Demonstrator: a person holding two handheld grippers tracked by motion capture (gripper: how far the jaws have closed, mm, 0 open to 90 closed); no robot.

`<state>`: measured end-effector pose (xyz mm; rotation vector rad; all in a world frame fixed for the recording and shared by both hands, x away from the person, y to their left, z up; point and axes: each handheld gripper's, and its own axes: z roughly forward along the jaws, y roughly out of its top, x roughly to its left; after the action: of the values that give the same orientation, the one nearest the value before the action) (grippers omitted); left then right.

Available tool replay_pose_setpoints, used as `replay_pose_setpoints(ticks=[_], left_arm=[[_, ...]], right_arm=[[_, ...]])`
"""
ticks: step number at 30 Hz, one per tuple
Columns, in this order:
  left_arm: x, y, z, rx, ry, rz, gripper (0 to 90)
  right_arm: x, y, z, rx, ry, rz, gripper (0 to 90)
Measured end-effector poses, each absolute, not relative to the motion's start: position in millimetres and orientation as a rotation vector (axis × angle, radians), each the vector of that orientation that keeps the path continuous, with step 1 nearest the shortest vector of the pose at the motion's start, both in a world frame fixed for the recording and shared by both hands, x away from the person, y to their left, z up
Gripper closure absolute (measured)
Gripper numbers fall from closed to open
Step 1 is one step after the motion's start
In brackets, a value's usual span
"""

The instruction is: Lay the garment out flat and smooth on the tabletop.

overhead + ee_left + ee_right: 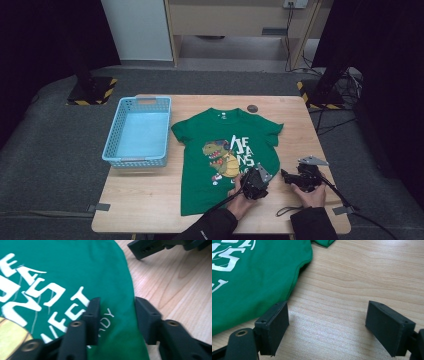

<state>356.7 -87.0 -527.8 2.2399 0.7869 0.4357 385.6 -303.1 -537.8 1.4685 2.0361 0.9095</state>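
- Green T-shirt (225, 150) lies flat, front up, on the light wooden table (145, 195), roughly centre, collar toward the far edge; dinosaur print and white lettering face upward.
- Blue plastic basket (140, 131) sits on the table to the shirt's left, just beside its sleeve (whether they touch, I cannot tell).
- Small dark round object (252, 108) rests near the far edge, just beyond the collar area.
- Left gripper (255, 182) is held over the shirt's lower right part. In the left gripper view its jaws stand apart, pointed down at the shirt's side edge (75, 272): one jaw over the green cloth near the lettering, the other at the fabric's border where bare wood (180, 285) begins. Nothing is held between them.
- Right gripper (295, 178) sits over bare table just right of the shirt. In the right gripper view its jaws are wide apart above wood grain (352, 290), the shirt's edge (249, 282) near the left-hand jaw.
- Part of the right gripper (150, 248) shows at the top of the left gripper view.
- Person's dark sleeves (312, 225) enter from the near edge.
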Motion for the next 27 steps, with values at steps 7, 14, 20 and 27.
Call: replay_pose_setpoints(ticks=[7, 14, 20, 27], left_arm=[[366, -77, -527, 2.202, 0.833, 0.367, 82.1], [385, -34, -508, 1.995, 0.968, 0.091, 83.3], [405, 8, -495, 1.906, 1.056, 0.069, 83.1], [428, 47, -507, 1.882, 1.191, 0.072, 80.6]], right_arm=[[386, -303, -538, 1.47, 2.035, 0.91, 18.5], [386, -303, -538, 1.471, 2.035, 0.909, 18.5], [386, -303, -538, 1.474, 2.033, 0.908, 18.5], [386, -302, -538, 1.473, 2.033, 0.907, 18.5]])
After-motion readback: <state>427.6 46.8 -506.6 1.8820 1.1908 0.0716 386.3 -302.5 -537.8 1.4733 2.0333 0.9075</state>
